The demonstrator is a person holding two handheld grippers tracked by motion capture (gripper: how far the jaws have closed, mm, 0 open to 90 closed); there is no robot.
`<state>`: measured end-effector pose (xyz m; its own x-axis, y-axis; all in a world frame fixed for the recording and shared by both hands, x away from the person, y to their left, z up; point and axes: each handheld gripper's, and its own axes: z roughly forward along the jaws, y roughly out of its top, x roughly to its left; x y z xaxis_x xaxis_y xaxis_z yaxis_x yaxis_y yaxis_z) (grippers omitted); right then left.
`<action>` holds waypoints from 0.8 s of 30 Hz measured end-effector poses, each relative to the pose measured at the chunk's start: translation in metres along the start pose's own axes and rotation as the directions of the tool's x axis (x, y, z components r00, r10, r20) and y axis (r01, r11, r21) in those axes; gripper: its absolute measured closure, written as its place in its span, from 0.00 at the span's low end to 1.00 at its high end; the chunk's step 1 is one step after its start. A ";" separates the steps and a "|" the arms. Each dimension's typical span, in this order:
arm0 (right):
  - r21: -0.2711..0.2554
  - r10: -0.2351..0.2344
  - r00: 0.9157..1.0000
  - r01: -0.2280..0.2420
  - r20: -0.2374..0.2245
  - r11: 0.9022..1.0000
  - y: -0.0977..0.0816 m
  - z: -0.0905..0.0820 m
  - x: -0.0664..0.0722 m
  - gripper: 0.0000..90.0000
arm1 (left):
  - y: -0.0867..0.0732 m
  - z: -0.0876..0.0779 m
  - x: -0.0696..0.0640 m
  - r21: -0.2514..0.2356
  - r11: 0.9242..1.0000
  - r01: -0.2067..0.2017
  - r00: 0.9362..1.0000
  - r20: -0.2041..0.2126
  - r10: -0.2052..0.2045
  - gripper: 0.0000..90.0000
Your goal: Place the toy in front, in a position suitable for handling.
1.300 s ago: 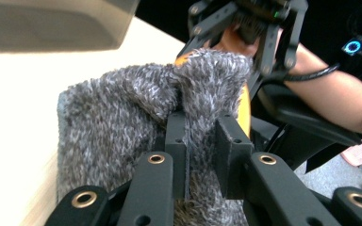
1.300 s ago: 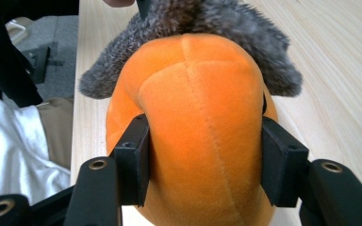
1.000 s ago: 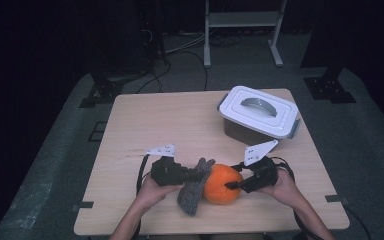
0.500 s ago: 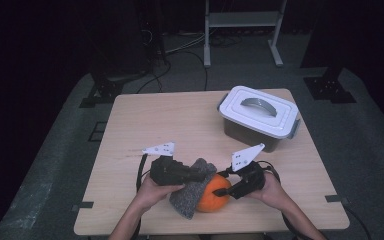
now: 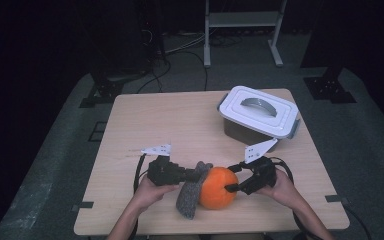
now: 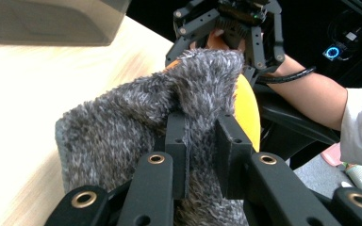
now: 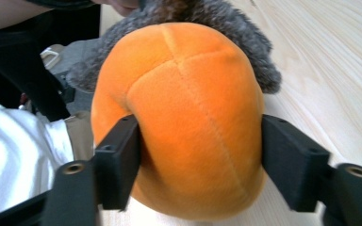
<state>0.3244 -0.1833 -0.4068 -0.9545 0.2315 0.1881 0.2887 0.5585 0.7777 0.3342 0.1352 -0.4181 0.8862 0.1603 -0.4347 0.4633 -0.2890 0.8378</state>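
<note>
Orange plush ball (image 5: 219, 187) sits near the table's (image 5: 180, 125) near edge, centre. Right gripper (image 5: 232, 186) clamps it from the right, both jaws pressed into its sides. Left gripper (image 5: 200, 174) pinches a grey fuzzy cloth (image 5: 190, 197) draped against the ball's left side. White lidded box (image 5: 257, 112) stands far right, well apart.

Both forearms reach in low over the near table edge. The left gripper (image 5: 196, 174) points rightward, its jaws pinched on a grey furry cloth (image 5: 190, 197). The right gripper (image 5: 232, 177) faces it, jaws clamped around an orange plush ball (image 5: 218, 188).
</note>
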 end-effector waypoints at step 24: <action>0.103 -0.033 0.998 0.026 0.060 0.994 0.004 -0.008 0.004 0.34 | 0.001 0.015 -0.008 0.056 0.998 -0.019 1.000 -0.006 0.020 0.86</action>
<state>0.3209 -0.1870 -0.3982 -0.9572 0.2602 0.1265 0.2696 0.6433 0.7166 0.3281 0.1192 -0.4192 0.8951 0.1600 -0.4162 0.4457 -0.3448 0.8261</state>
